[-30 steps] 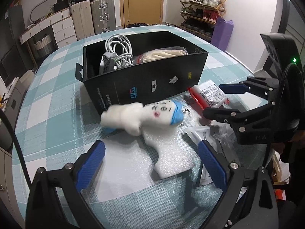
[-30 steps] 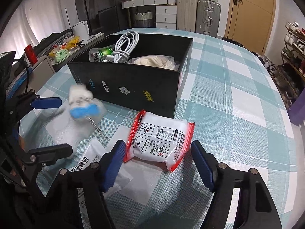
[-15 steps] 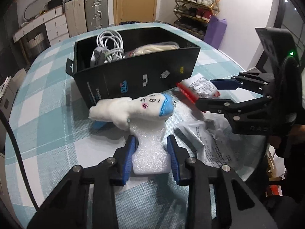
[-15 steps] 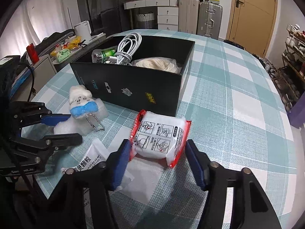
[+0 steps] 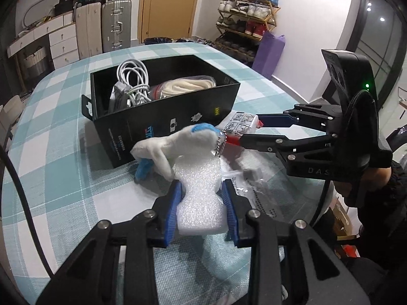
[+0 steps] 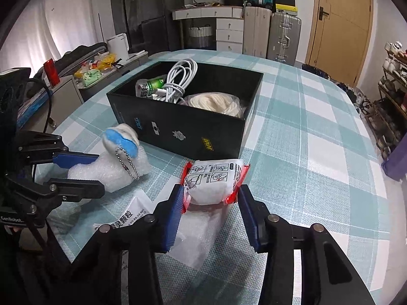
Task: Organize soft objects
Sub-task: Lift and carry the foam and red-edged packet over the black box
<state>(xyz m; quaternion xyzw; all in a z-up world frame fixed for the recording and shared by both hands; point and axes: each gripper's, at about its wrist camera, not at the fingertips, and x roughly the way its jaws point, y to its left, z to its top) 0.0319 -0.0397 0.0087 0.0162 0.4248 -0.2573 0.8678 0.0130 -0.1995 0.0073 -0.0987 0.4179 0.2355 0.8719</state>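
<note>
1. Left tool [image 5: 202,198]: its blue pads are pressed against both sides of a white foam piece [image 5: 199,190], which bulges between them, at the lower centre of the left wrist frame. Narrow, holding the foam.
2. A white plush toy [image 5: 175,143] with a blue cap and a ball chain lies across the far end of the foam piece, tilted, just in front of the black box [image 5: 162,124] in the centre of that frame.
3. Right tool [image 6: 211,198]: its jaws have just been closing, and the pads now pinch the red edges of a white sealed packet [image 6: 215,181] at the centre of the right wrist frame. The packet's near end is between the pads.
4. The black box stands open on the checked tabletop [image 6: 318,152] in the upper centre of both frames. Inside it: a coiled white cable [image 6: 178,81], a small green-labelled pouch [image 6: 148,86] and a bagged cream bundle [image 6: 218,103].
5. Clear plastic bags with printed text [image 6: 132,218] lie flat on the tabletop between the two tools, at the lower left of the right wrist frame.
6. A person's hand in a dark sleeve [image 5: 379,180] grips the right tool's handle at the right edge of the left wrist frame.
</note>
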